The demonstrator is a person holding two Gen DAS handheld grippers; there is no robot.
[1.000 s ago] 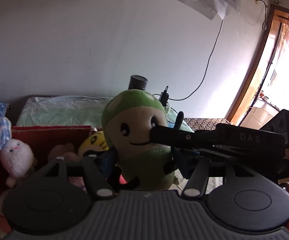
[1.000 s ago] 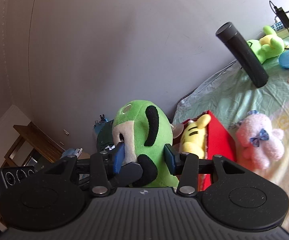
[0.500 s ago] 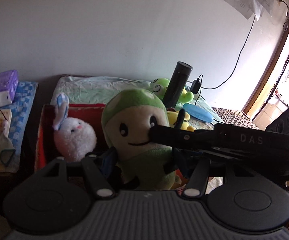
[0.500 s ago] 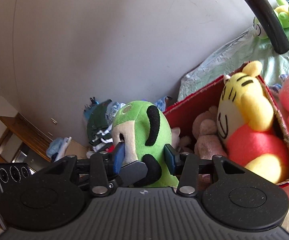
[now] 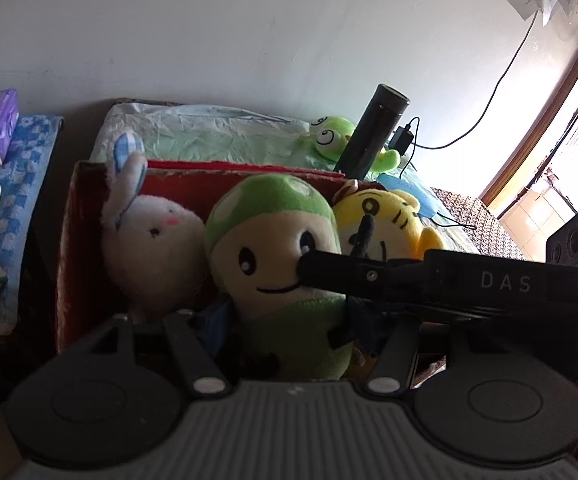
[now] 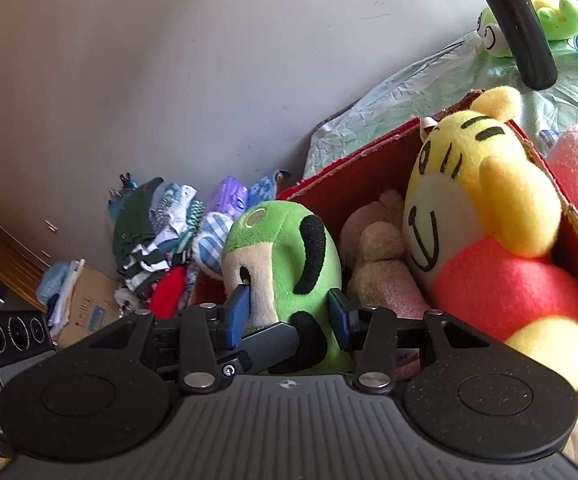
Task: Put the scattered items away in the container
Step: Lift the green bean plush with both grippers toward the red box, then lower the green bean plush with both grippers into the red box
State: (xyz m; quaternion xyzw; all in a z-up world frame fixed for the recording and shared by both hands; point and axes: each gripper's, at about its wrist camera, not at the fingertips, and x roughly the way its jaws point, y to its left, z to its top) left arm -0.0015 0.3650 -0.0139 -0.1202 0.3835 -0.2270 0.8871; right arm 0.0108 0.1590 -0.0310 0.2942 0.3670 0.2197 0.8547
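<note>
Both the left gripper (image 5: 285, 320) and right gripper (image 6: 289, 316) clamp the green plush (image 5: 277, 248), upright, facing the left camera, over the red box (image 6: 373, 164)

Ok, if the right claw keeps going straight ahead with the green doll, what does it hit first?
Probably the beige plush lying in the red box, just beyond the green doll that the right claw is gripping; depth is hard to judge.

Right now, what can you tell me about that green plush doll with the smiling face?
The green plush doll with the cream smiling face is soft fabric: a green spotted cap, black eyes, green body, black patches on its side. It is upright, held between both pairs of fingers: the left gripper at its body, the right gripper across its head. It hangs over the red cardboard box, beside the white rabbit plush.
</note>
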